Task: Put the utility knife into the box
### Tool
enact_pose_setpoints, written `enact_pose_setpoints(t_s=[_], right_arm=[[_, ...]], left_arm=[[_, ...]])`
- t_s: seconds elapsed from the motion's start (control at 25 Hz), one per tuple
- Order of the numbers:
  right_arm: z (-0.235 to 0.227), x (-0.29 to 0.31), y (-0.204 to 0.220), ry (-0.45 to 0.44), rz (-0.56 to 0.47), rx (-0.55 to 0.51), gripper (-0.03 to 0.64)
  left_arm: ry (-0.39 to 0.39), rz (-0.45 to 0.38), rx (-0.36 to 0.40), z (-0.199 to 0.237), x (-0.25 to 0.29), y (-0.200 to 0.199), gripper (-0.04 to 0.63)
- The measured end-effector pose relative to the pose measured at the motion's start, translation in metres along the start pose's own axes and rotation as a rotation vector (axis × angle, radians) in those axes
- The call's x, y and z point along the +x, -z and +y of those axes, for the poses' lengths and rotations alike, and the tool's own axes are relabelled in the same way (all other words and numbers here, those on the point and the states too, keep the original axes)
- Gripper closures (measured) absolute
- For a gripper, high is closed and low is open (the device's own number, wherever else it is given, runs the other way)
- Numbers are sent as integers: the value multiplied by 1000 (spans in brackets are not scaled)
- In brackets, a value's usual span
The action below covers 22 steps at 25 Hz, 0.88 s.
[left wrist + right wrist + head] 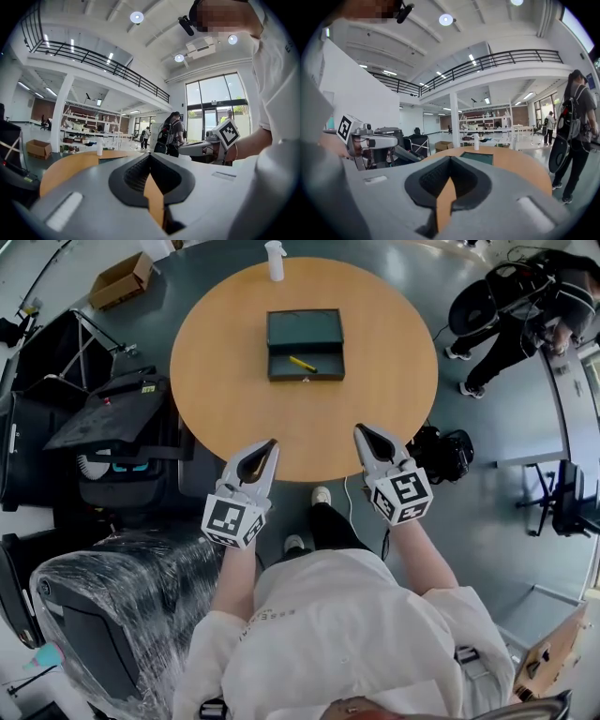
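Round table (pixel 225 381): open dark box (pixel 305 331) holds yellow utility knife (pixel 302 364).

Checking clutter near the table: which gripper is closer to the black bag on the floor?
Right. The right gripper sits just left of the bag; the left gripper is farther left.

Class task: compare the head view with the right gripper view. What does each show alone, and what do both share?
Only the head view shows the yellow utility knife lying in the open box. Only the right gripper view shows the ceiling light and balcony railing. Both share the round table, the box, the white bottle and the left gripper.
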State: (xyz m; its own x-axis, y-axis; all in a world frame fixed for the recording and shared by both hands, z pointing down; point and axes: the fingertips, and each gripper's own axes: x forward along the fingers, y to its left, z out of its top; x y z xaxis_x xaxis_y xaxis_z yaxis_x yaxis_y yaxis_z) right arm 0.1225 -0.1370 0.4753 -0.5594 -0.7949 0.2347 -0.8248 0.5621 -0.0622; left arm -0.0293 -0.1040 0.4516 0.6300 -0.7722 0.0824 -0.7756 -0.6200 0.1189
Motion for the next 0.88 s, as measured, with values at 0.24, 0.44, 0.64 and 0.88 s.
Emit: enact_pose_setpoints(t_s=[0.24,0.44,0.64,0.88], right_arm=[[62,-48,-3,48,-46,-11,624],[104,-71,15,55,-18,5,624],[103,-92,13,75,-10,-1,624],[100,-101,8,67,-6,-30,624]], left_arm=[[40,-17,9,-23,-66,2,580],[47,3,-27,-35,-100,15,580],[68,-28,-27,-50,-115,8,580],[49,-39,8,-53,-120,-6,580]])
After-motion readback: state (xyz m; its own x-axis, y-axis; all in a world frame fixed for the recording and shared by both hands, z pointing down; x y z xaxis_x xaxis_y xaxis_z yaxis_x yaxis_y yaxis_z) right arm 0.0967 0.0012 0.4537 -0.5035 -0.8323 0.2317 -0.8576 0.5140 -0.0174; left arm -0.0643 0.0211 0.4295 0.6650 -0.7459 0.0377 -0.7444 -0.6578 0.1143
